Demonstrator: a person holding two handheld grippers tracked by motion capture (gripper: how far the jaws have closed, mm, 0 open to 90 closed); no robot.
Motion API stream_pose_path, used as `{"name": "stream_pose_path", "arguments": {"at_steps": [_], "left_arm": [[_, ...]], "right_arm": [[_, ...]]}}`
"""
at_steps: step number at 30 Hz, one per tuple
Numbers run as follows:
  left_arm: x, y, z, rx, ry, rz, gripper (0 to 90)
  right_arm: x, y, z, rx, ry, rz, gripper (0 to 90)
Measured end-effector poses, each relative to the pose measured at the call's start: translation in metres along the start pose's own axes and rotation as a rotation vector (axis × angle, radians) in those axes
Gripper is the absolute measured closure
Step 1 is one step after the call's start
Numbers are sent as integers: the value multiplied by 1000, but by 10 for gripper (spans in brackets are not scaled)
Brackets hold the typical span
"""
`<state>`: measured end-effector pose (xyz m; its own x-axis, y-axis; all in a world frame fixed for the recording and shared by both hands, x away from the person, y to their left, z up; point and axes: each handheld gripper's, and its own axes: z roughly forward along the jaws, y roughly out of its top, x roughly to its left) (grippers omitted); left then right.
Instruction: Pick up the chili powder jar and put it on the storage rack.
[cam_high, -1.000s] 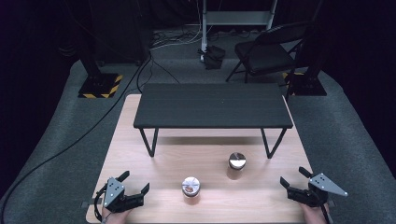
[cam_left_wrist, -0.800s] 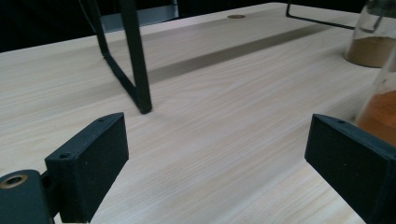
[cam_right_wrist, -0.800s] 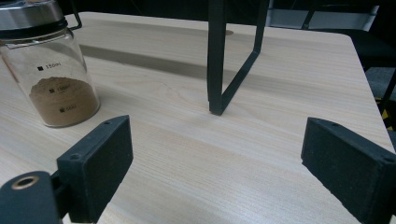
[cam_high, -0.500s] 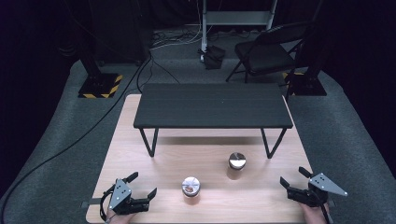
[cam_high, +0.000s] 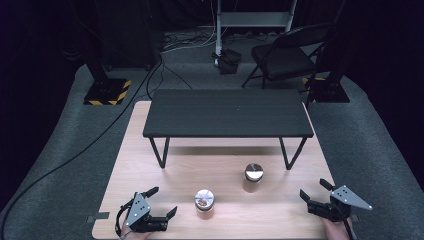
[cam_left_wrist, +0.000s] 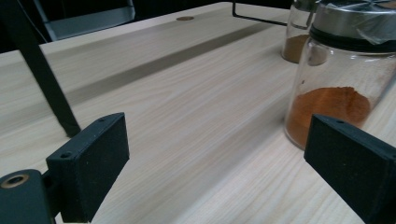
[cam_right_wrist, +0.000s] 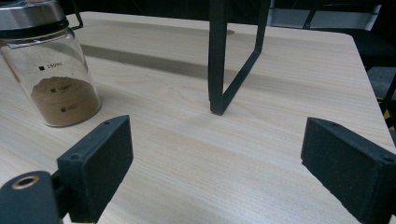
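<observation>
Two glass jars with metal lids stand on the light wooden table (cam_high: 145, 155). The nearer jar (cam_high: 204, 201) holds orange powder and appears large at the right of the left gripper view (cam_left_wrist: 343, 88). The farther jar (cam_high: 253, 176) holds brown powder; it stands at the left of the right gripper view (cam_right_wrist: 52, 70) and behind the orange one in the left gripper view (cam_left_wrist: 299, 32). My left gripper (cam_high: 164, 201) lies low at the front left, open, jaws angled toward the orange jar, nothing between them (cam_left_wrist: 215, 158). My right gripper (cam_high: 313, 188) rests open at the front right, empty (cam_right_wrist: 215, 158).
A small black bench-like table (cam_high: 225, 117) stands on thin metal legs (cam_right_wrist: 233, 60) across the back half of the wooden top. Beyond the table are a folding chair (cam_high: 285, 57), stands and cables on grey carpet.
My left gripper has shifted slightly right and turned its jaws more toward the orange jar. The right gripper and both jars have kept still.
</observation>
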<state>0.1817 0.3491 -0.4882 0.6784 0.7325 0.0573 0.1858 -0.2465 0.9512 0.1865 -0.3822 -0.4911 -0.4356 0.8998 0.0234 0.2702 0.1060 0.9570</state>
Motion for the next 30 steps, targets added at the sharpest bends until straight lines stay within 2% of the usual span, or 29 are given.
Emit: {"name": "stream_pose_path", "arguments": {"at_steps": [17,30], "left_arm": [[-14,13,14,20,-73,47,64],[-21,19,27,25,-131,47,68]], "right_arm": [[0,0,0,2,2,-3,86],[1,1,0,5,1,-5,86]]}}
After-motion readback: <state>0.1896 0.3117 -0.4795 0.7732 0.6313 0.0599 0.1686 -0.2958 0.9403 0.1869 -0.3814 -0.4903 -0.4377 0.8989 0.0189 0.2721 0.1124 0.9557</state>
